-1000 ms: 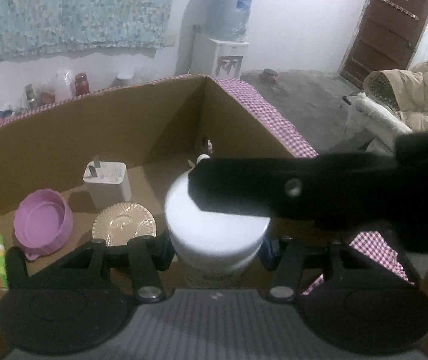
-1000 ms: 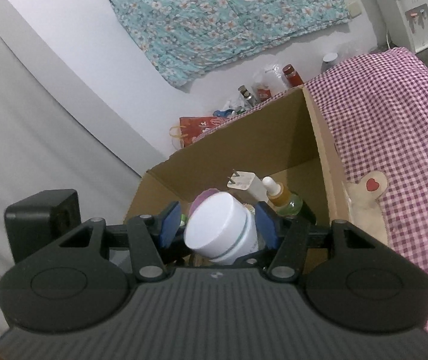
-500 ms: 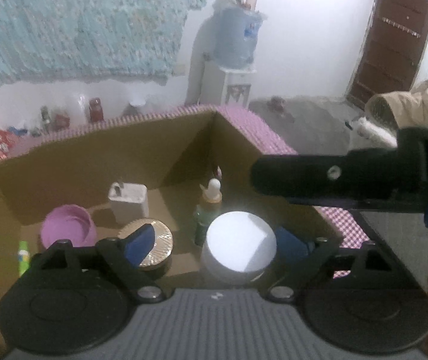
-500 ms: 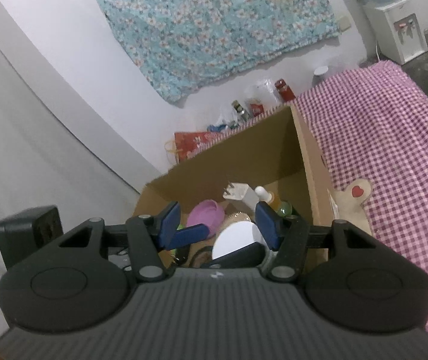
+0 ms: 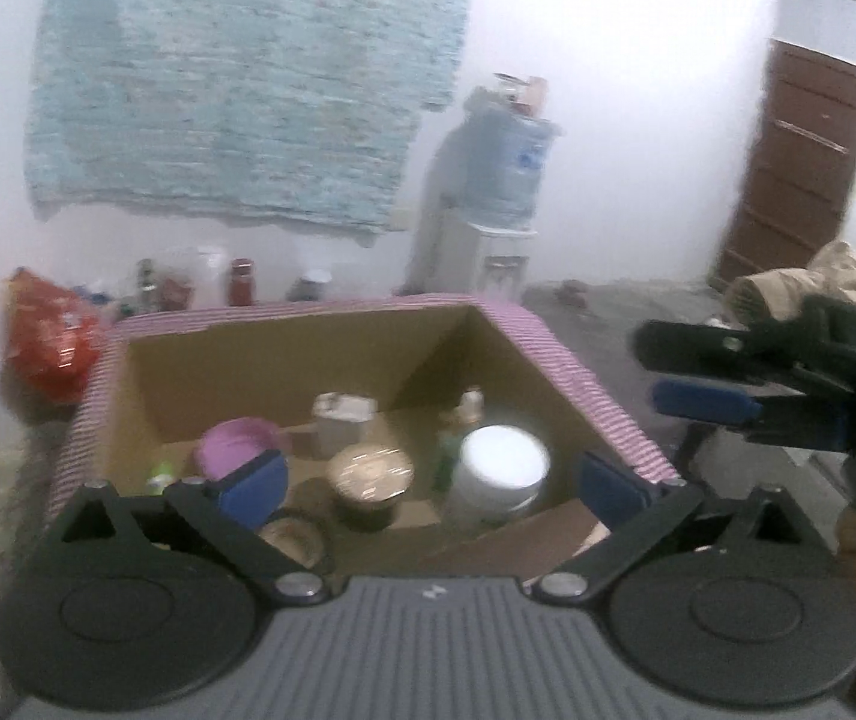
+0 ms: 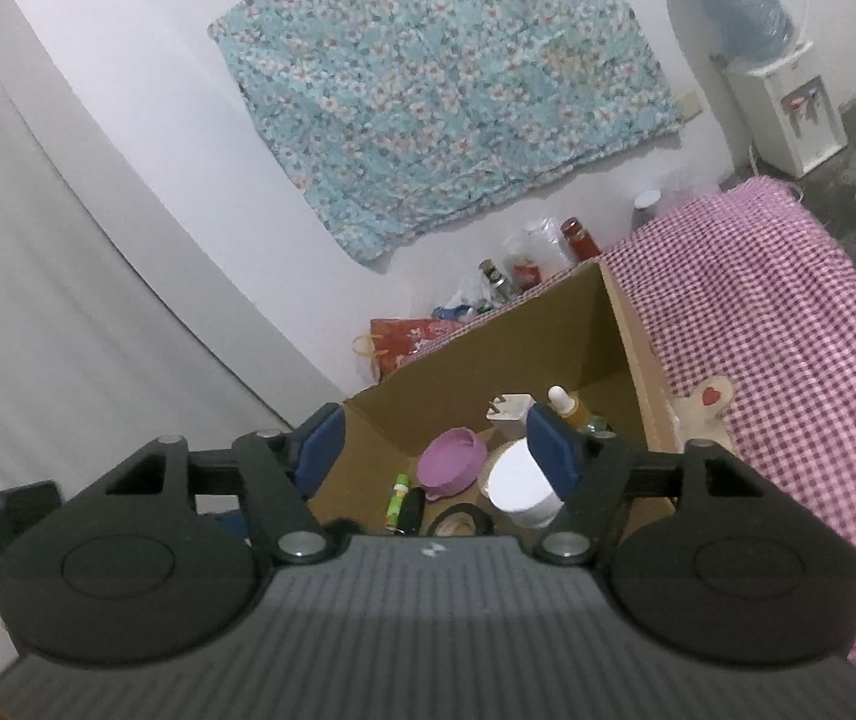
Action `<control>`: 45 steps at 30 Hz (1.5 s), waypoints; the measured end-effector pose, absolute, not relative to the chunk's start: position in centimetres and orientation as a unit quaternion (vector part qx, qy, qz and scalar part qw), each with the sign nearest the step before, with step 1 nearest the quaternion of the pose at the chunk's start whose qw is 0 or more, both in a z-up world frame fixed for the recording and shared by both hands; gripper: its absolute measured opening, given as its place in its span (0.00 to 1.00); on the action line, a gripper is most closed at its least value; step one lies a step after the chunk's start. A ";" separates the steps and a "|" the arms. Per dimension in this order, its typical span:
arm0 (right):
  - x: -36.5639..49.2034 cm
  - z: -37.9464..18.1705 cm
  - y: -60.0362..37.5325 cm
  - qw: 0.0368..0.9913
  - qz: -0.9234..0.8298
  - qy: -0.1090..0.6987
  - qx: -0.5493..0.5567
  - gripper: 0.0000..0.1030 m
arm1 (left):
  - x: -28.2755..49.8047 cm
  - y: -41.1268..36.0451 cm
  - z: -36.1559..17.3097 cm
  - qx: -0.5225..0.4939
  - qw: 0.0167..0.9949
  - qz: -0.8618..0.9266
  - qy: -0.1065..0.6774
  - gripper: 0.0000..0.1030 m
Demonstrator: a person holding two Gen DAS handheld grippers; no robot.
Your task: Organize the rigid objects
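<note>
A white-lidded jar [image 5: 503,468] stands inside an open cardboard box [image 5: 554,354], near its right wall, as both handheld tongs hang above the box with nothing between their pads. The left gripper [image 5: 431,480] stands spread wide, its jaws having just opened, and the jar sits free on the box floor beyond the blue pads [image 5: 254,480]. The right gripper [image 6: 437,450], seen also from the side at the edge of the left camera's view, has likewise just been opening and carries nothing. Around the jar in the box lie a purple bowl [image 6: 451,461], a white plug adapter [image 6: 509,407], a dropper bottle [image 6: 569,405] just beside the jar, a gold-lidded container [image 5: 371,477], a roll of tape [image 6: 458,521] and a green tube [image 6: 398,495]. The box rests on a pink checked cloth [image 6: 776,312]. The left camera's picture is smeared, so whether the jar touches the dropper bottle cannot be told for certain. The box looks crowded: the next item lowered in could knock the tall, narrow dropper bottle over, or nudge the jar against it, if a gripper comes down on that corner. The two grippers also hang near one another over the same opening, and a clash of fingers is a fair risk should both reach in together.
</note>
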State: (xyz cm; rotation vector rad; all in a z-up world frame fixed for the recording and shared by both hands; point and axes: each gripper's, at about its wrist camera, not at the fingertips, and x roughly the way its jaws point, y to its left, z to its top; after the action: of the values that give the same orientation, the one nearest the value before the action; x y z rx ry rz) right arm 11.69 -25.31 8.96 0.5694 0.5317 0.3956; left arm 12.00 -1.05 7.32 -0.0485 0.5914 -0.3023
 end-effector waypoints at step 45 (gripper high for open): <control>12.7 5.8 -14.4 0.933 0.068 0.352 0.039 0.98 | 12.5 1.6 4.6 -0.017 0.929 0.010 0.369 1.00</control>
State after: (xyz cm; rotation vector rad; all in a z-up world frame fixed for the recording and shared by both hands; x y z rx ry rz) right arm 12.72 -14.43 5.76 0.0801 0.7200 0.1382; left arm 12.50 1.63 4.56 -0.0353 0.7563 0.0196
